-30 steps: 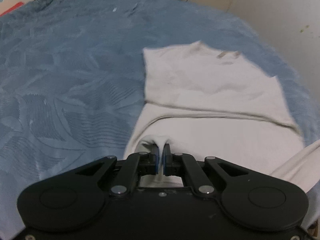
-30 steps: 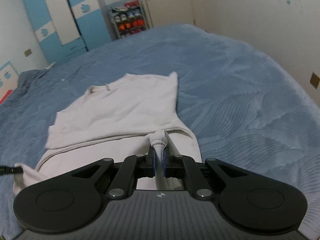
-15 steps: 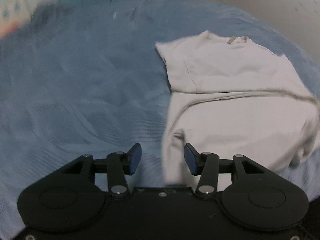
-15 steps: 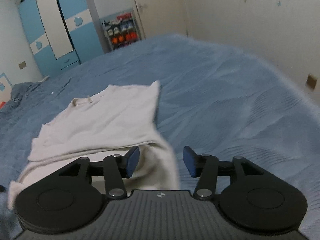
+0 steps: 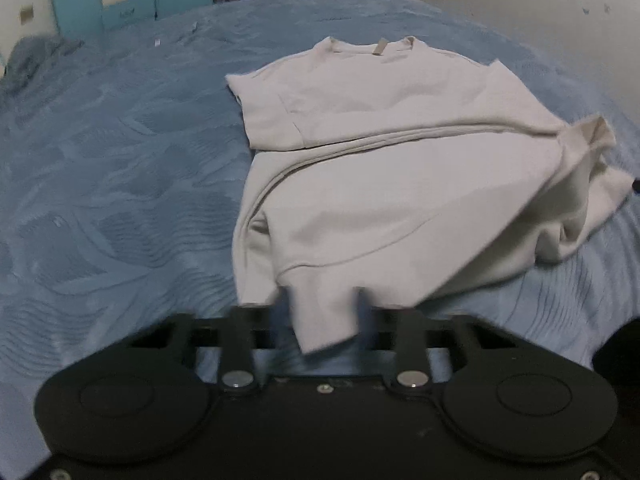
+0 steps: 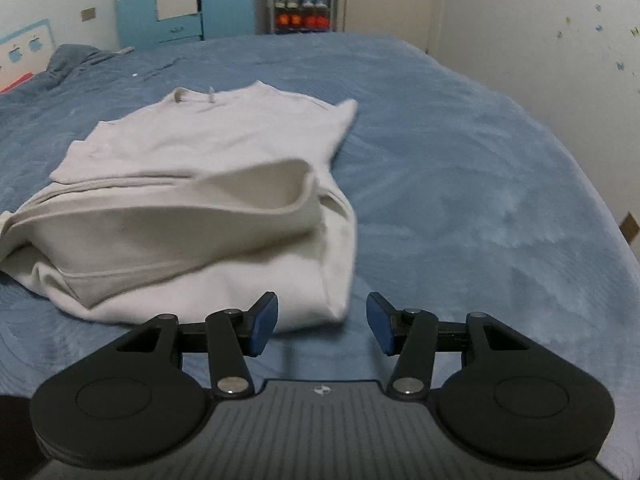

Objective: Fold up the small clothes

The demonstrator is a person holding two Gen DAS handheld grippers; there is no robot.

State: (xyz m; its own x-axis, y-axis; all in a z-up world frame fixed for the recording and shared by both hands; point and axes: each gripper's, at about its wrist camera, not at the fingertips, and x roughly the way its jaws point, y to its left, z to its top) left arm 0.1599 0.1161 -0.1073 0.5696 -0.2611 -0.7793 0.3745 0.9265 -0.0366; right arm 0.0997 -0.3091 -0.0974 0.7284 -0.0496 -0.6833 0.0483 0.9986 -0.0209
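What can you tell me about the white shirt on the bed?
The shirt is off-white, soft knit cloth with a ribbed collar and a small neck tag at its far end. Its near half is folded loosely up over the rest, bulging, not flat. It lies on the blue blanket. The right gripper is open, not holding it.

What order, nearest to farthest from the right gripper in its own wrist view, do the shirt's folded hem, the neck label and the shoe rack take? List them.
From the right gripper, open over the blue bedspread:
1. Folded hem of the cream shirt, just ahead, slightly left.
2. Neck label, at the shirt's far end, left of centre.
3. Shoe rack, against the far wall beyond the bed.
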